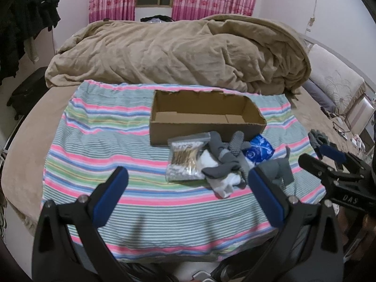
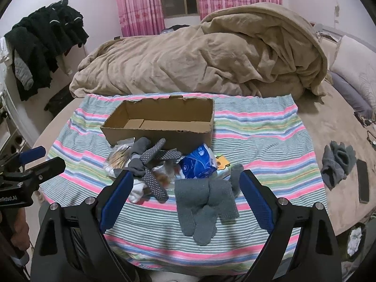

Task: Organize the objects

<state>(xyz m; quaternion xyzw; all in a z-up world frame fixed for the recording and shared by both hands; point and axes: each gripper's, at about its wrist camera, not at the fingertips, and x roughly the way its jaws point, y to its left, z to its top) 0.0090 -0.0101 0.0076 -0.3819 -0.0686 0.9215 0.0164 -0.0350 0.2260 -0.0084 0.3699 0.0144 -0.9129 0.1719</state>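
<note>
An open cardboard box [image 1: 206, 127] [image 2: 162, 132] stands empty on a striped cloth [image 1: 117, 141] [image 2: 258, 131]. In front of it lies a pile: a bag of cotton swabs [image 1: 184, 162] [image 2: 116, 159], grey dotted socks [image 1: 236, 145] [image 2: 152, 164], a white sock [image 1: 225, 185], a blue tissue pack [image 1: 259, 151] [image 2: 199, 163]. Grey gloves [image 2: 205, 202] [image 1: 279, 169] lie nearest. My left gripper [image 1: 188, 176] is open above the cloth, before the pile. My right gripper [image 2: 184, 181] is open, its fingers either side of the gloves, above them.
A crumpled tan blanket [image 1: 176, 51] [image 2: 199, 58] fills the bed behind the cloth. More grey gloves [image 2: 336, 162] and a black phone [image 2: 363, 181] lie at the right on the bed. Dark clothes [image 2: 44, 42] hang at the left. Pillows [image 2: 352, 77] sit at the right.
</note>
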